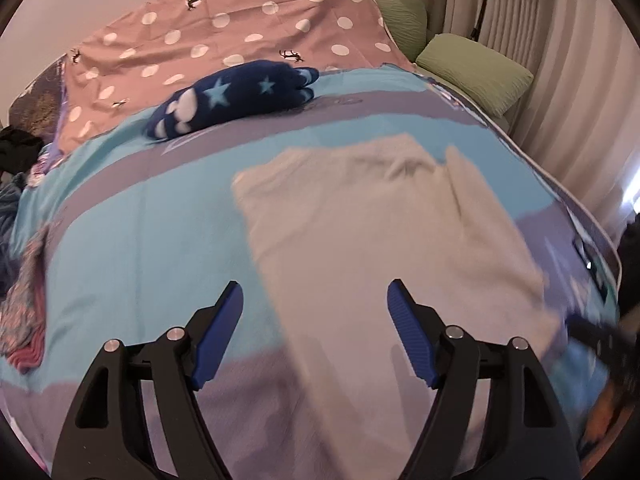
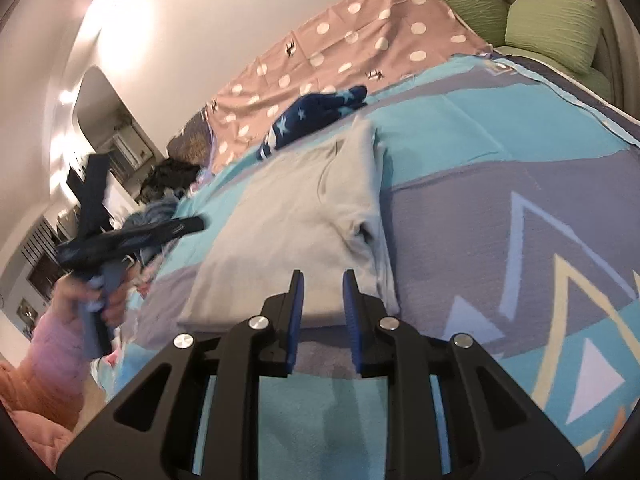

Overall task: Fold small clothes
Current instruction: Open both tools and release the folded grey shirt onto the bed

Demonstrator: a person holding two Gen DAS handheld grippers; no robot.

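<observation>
A light grey garment (image 1: 384,236) lies partly folded and flat on the blue and grey bedspread (image 1: 132,216). It also shows in the right wrist view (image 2: 296,216), with its right side folded over. My left gripper (image 1: 316,300) is wide open and empty, hovering above the garment's near left edge. It appears in the right wrist view (image 2: 132,232) at the left, held in a hand. My right gripper (image 2: 323,280) is open with a narrow gap and empty, just above the garment's near edge.
A folded navy item with stars (image 1: 236,96) lies at the far side of the bed, also in the right wrist view (image 2: 312,116). A pink dotted sheet (image 1: 240,28) lies behind it. Green pillows (image 1: 476,68) are at the far right. Loose clothes (image 1: 20,280) lie at the left edge.
</observation>
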